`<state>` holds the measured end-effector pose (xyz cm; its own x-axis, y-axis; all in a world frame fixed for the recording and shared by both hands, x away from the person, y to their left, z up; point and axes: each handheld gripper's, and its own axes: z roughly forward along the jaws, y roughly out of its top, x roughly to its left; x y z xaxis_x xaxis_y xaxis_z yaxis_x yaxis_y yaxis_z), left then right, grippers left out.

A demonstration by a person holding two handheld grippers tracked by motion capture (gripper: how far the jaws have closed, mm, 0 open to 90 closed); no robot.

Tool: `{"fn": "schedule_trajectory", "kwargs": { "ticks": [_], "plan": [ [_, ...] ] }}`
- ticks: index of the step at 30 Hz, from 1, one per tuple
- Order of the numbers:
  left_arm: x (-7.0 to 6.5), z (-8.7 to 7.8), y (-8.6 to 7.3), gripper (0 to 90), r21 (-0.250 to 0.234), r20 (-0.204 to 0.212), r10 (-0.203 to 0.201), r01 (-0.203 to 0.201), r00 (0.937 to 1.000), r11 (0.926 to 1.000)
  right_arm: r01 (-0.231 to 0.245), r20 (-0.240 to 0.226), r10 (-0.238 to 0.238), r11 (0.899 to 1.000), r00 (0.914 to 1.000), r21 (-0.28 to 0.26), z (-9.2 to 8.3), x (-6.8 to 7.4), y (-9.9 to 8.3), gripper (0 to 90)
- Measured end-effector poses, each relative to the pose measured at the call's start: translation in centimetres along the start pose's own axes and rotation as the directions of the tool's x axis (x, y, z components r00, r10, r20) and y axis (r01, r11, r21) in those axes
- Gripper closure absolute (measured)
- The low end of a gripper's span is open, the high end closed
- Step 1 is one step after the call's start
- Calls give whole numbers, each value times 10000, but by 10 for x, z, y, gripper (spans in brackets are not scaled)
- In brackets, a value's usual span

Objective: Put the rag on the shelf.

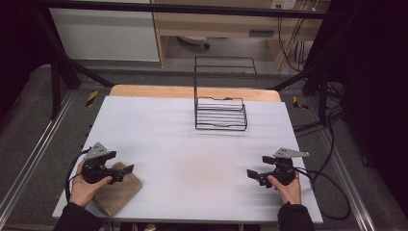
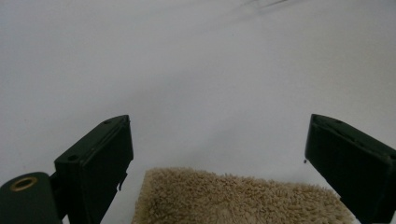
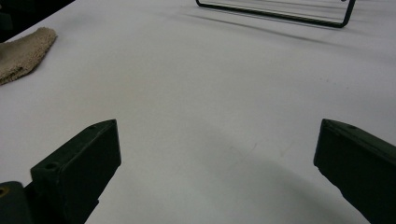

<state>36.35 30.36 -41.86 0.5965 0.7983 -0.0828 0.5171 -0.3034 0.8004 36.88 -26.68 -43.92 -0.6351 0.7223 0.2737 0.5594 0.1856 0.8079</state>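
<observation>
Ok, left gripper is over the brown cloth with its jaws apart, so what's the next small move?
Probably lower the left gripper onto the near edge of the brown cloth and close. Its jaws stand open with the cloth's edge between them, unpinched, and the cloth lies flat on the white table.

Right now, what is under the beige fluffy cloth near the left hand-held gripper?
The beige fluffy cloth lies flat on the white table top, its near corner over the table's front edge. Anything beneath the cloth is covered and cannot be seen.

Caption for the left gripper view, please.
Open left tongs poised above the edge of a tan, shaggy folded cloth lying on the white table.
</observation>
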Motion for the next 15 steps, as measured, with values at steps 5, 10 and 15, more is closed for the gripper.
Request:
{"fn": "schedule_trajectory", "kwargs": {
  "ticks": [5,10,15],
  "plan": [
    [2,0,-1,92,139,-58,-80,81,10000,9999,3,43,-4,10000,10000,83,1,0,0,11],
    [5,-2,-3,123,184,-102,-190,192,9998,9996,44,17,-44,9999,10000,138,3,4,1,11],
    [9,-8,-5,185,308,-304,-261,271,9992,9992,153,-17,-152,9996,9999,244,7,8,3,11]
  ]
}}
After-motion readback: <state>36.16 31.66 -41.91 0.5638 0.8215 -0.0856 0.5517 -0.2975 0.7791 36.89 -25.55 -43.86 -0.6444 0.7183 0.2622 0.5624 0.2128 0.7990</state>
